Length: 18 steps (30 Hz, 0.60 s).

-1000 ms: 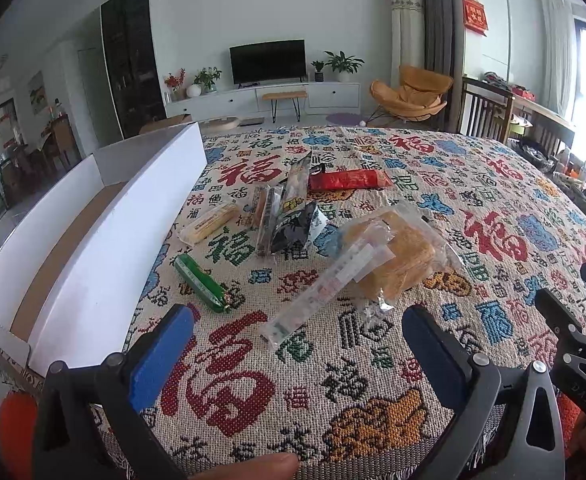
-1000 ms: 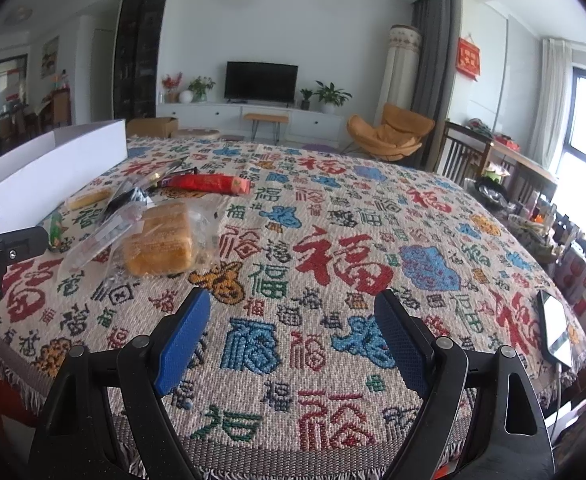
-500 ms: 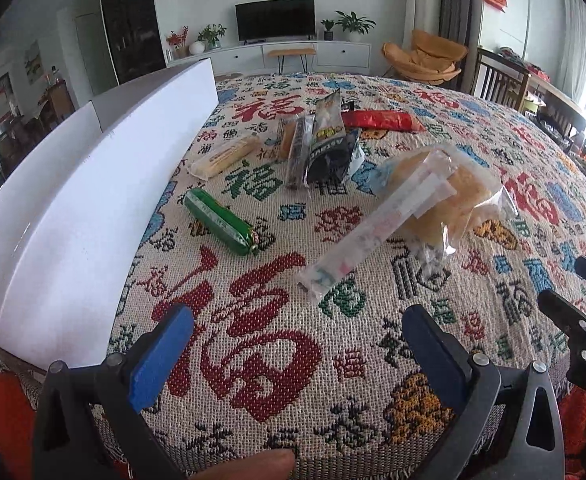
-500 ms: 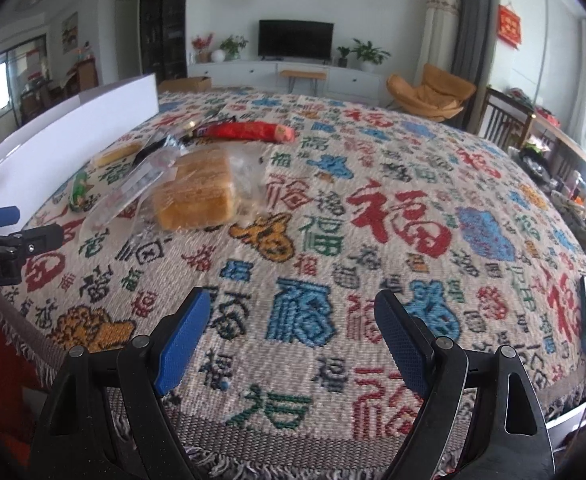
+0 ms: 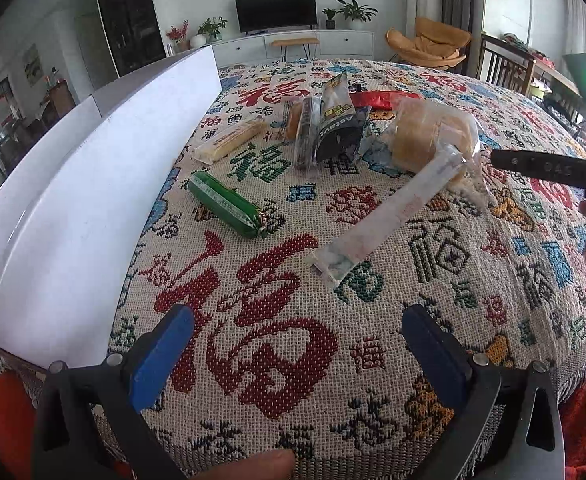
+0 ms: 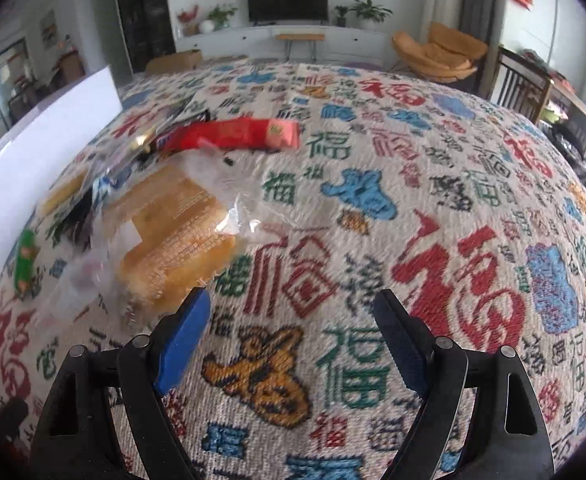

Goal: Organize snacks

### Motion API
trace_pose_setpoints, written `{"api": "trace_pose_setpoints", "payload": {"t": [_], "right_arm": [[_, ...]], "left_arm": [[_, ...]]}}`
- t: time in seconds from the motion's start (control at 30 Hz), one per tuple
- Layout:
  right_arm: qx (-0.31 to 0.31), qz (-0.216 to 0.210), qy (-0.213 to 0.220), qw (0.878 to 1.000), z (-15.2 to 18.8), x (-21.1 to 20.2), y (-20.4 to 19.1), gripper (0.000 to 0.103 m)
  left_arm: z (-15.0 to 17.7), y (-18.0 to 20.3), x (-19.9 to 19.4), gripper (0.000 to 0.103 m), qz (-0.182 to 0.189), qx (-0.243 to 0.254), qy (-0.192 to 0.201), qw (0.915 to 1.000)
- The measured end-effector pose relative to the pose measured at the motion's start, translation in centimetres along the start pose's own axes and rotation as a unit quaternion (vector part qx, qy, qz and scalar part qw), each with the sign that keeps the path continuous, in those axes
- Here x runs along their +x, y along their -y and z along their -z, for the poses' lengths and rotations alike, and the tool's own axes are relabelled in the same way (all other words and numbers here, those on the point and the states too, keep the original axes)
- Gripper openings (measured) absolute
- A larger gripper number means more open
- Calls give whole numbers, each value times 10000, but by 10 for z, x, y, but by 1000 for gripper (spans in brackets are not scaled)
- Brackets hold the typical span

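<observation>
Woven cloth [image 5: 253, 344] patterned with red, blue and green characters covers the whole counter, its fringed near edge showing just under both claws. Left claw [image 5: 297, 354] hangs over the near rim, its blue pads spread wide with nothing between them; the cloth directly ahead of it is bare up to the long clear sachet [image 5: 389, 216], which lies slanted with its far end resting on the bagged bread [image 5: 433, 140]. A green stick pack [image 5: 227, 204] sits alone to the left of the sachet, apart from it, and near the white box wall [image 5: 93, 200] that runs along the counter's left side. Farther back lie a pale yellow bar [image 5: 229, 142], a cluster of dark and clear packets [image 5: 325, 128] touching one another, and a red packet [image 5: 381, 99] beyond them. Right claw [image 6: 293, 336] is also wide open and holds nothing; in its own view its left pad sits just beside the near corner of the bagged bread [image 6: 173, 232], though whether it touches the wrapper cannot be told. The red packet [image 6: 233, 136] lies past the bread. To the right of the snacks the cloth [image 6: 433, 220] stretches unoccupied to the counter's far and right edges, where a wooden chair [image 6: 521, 84] stands.
</observation>
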State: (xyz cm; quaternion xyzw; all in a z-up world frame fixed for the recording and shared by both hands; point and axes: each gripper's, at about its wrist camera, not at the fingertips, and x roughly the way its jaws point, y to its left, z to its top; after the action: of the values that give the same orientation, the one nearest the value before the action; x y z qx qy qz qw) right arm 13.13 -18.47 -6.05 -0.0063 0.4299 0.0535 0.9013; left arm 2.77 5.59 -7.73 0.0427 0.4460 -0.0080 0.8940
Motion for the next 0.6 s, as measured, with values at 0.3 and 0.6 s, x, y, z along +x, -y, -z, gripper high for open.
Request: {"api": "trace_pose_setpoints", "payload": {"t": [0.3, 0.6], "right_arm": [[3, 788, 71, 9969, 8, -15, 66, 86], [653, 1096, -124, 9918, -2, 17, 116, 86]], "left_arm": [[-12, 3, 35, 103, 113, -57, -503, 9987], [-17, -3, 45, 103, 246, -270, -550, 9978]]}}
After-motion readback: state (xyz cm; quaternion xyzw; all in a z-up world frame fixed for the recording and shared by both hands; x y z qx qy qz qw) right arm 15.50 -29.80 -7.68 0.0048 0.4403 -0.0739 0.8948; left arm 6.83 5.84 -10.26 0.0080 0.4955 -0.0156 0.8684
